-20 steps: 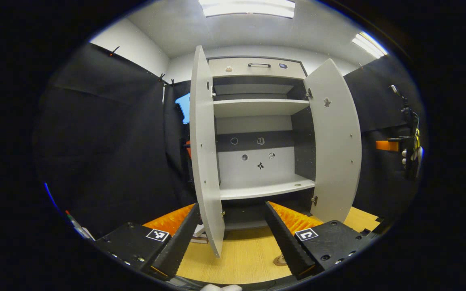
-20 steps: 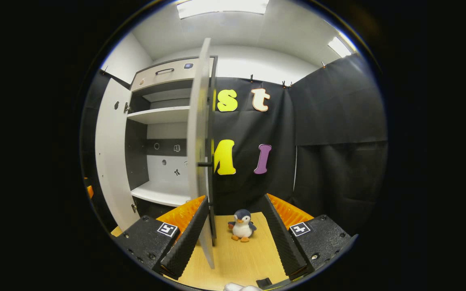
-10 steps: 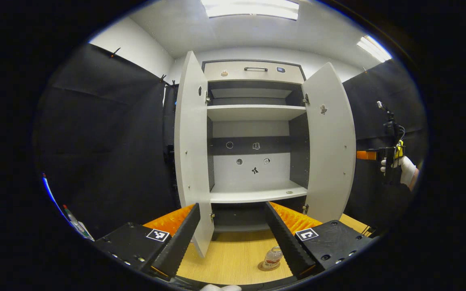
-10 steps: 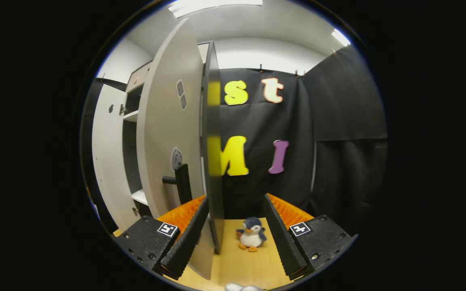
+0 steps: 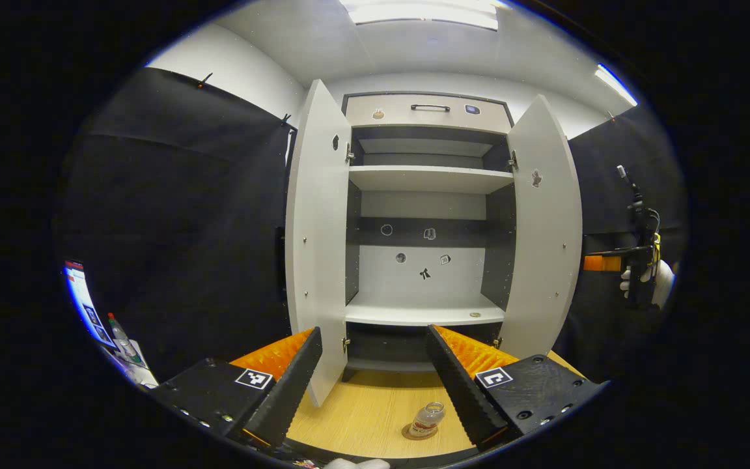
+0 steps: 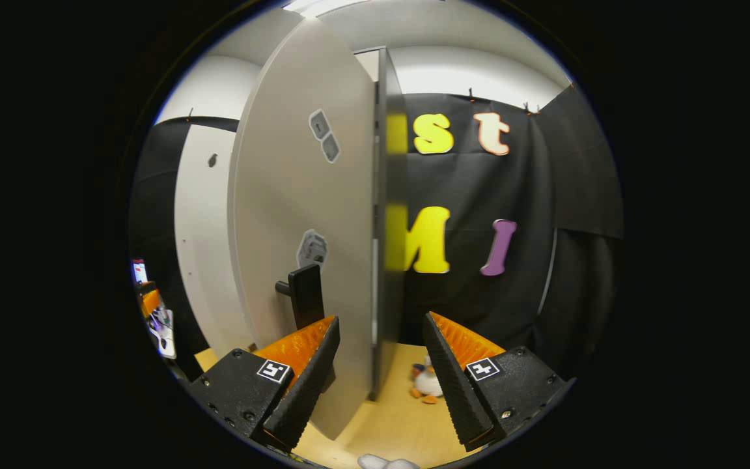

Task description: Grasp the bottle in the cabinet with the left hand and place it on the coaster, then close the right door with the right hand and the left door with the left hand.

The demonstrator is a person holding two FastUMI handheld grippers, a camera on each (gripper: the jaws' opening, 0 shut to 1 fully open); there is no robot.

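A small clear bottle (image 5: 427, 417) stands on a round brown coaster (image 5: 418, 433) on the wooden table, just inside my left gripper's right finger. My left gripper (image 5: 372, 384) is open and empty, facing the cabinet. The left door (image 5: 313, 260) and right door (image 5: 541, 247) both stand open. In the right gripper view, the right door's outer face (image 6: 297, 215) with its black handle (image 6: 303, 296) is close. My right gripper (image 6: 381, 378) is open, with the door's edge rising between its fingers. That gripper (image 5: 606, 262) also appears beyond the right door, held by a gloved hand (image 5: 660, 284).
The cabinet's shelves (image 5: 424, 316) hold nothing large. A penguin toy (image 6: 427, 384) sits on the table behind the right door. Black cloth walls stand on both sides. Some bottles and papers (image 5: 121, 339) lie at the far left.
My right gripper has swung round the right door's edge, so the outer face and handle now show. My left gripper has drawn back, bringing the bottle on the coaster into view.
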